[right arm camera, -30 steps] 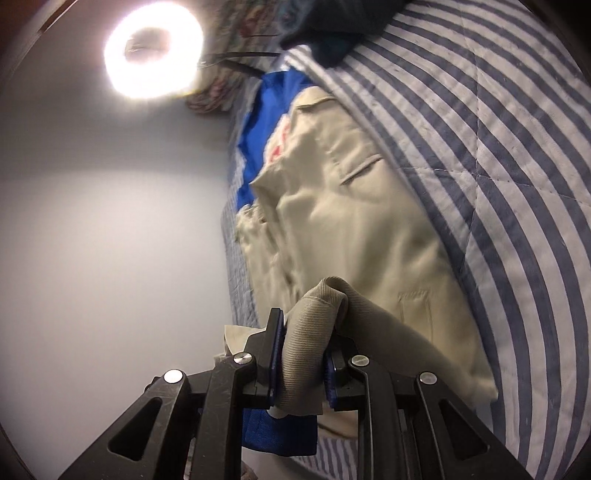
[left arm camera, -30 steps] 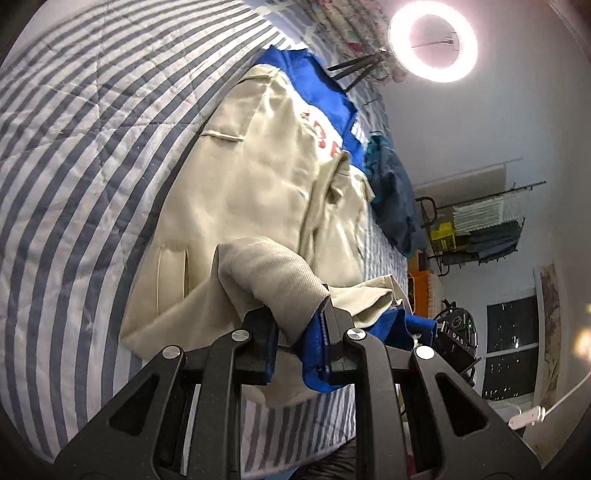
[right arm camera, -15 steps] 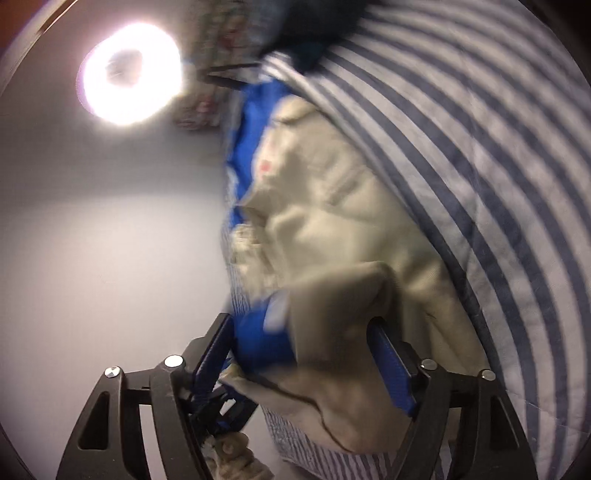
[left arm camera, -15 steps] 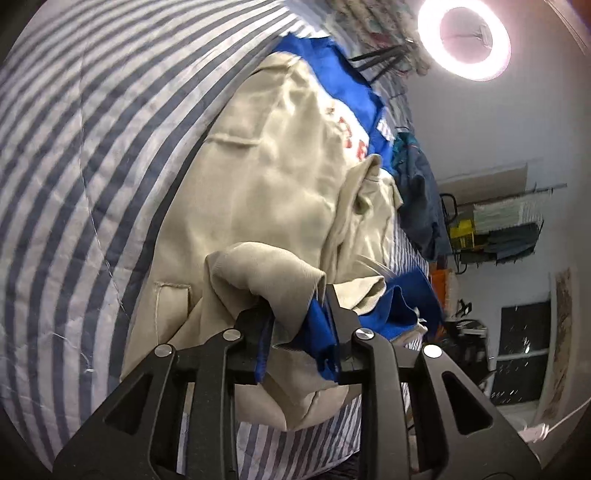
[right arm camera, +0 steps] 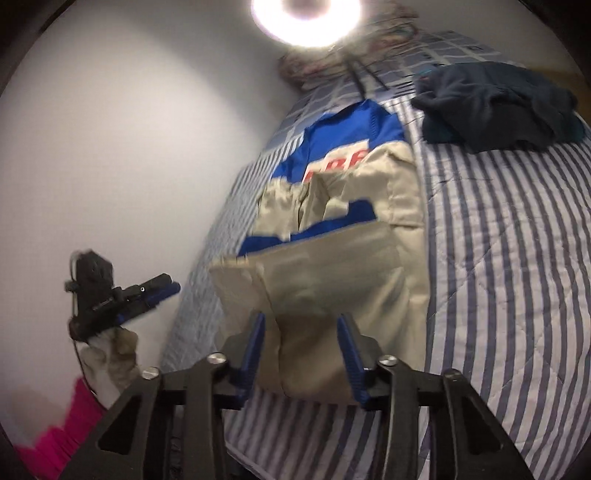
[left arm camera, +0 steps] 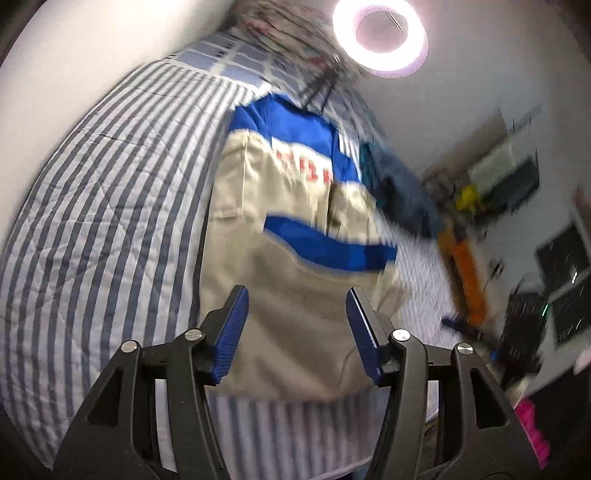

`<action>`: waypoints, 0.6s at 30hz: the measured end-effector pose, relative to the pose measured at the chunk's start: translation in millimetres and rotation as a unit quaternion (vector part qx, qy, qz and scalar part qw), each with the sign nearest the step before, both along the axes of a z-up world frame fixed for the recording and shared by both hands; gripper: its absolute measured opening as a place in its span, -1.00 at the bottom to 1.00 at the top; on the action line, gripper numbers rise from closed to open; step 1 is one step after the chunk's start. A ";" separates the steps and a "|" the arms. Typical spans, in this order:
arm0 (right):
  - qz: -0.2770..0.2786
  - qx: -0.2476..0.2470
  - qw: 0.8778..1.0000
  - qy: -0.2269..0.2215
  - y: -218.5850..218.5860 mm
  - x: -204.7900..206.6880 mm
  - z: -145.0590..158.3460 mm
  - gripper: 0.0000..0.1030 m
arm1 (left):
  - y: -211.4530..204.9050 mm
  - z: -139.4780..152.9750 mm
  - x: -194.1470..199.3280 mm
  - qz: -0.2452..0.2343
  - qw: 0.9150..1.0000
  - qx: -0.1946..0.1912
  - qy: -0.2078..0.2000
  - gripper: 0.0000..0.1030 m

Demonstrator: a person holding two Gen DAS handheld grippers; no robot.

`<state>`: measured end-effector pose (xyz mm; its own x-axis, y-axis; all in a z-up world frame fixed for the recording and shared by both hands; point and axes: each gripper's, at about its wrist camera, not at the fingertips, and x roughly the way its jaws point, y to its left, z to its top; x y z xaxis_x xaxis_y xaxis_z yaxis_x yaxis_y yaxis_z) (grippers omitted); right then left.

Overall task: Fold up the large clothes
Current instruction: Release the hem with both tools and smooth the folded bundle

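the jacket [left arm camera: 295, 302] is seen lying on the bed [left arm camera: 103, 229], beige with a blue top and red lettering on a white band. its lower part is folded up over the body, so that a blue strip of lining is shown across the middle, in both views [right arm camera: 332, 280]. the near edge of the fold is found close to the near edge of the bed.

left gripper [left arm camera: 297, 332]: fingers spread wide, nothing held between them; the blue pads [left arm camera: 231, 332] are seen above the folded beige cloth. contact with the cloth cannot be judged, as the left view is blurred.

right gripper [right arm camera: 301, 350]: fingers likewise spread wide and empty, framed over the near end of the jacket. the left gripper is also caught in the right view [right arm camera: 147, 295], to the left of the bed and apart from the jacket, against the wall [right arm camera: 129, 147].

a dark garment [right arm camera: 498, 107] is seen heaped on the bed beside the jacket's blue end, just apart from it. a ring light [left arm camera: 380, 33] is lit beyond the far end of the bed. a patterned cloth [right arm camera: 332, 62] is bunched below the light; its detail is smeared. something pink [right arm camera: 59, 428] is seen at the lower left of the right view, possibly a sleeve.
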<state>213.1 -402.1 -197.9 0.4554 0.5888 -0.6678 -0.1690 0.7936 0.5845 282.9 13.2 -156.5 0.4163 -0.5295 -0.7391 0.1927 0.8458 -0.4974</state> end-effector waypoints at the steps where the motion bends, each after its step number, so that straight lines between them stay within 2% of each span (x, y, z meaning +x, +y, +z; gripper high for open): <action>1: -0.002 -0.017 1.000 0.000 3.9 1.8 -4.0 -0.19 | -4.4 -6.1 -3.5 -0.011 1.000 0.021 -0.004 0.08; 3: -0.011 -0.049 0.999 -0.008 3.5 8.2 -13.5 -0.19 | -8.1 -21.2 -3.9 -0.019 0.999 0.042 0.005 0.08; 5: -0.017 -0.062 0.998 -0.001 -3.8 15.3 -25.6 -0.13 | -5.6 -40.7 0.2 -0.014 0.999 0.027 0.037 0.08; 9: -0.014 -0.033 0.999 0.039 -22.3 19.2 -55.7 -0.05 | 7.5 -73.8 4.5 -0.010 0.997 0.015 0.082 0.08; 12: -0.012 -0.013 0.999 0.046 -30.8 13.6 -65.1 -0.03 | 18.1 -88.2 5.8 -0.006 0.995 -0.002 0.102 0.08; 15: -0.026 -0.020 0.999 0.040 -33.1 9.0 -58.6 -0.01 | 19.5 -91.4 7.9 -0.009 0.994 -0.012 0.105 0.08; 18: 0.010 -0.024 1.000 -0.007 -13.0 1.2 -24.4 -0.02 | 25.2 -93.0 6.4 -0.002 0.994 -0.022 0.105 0.08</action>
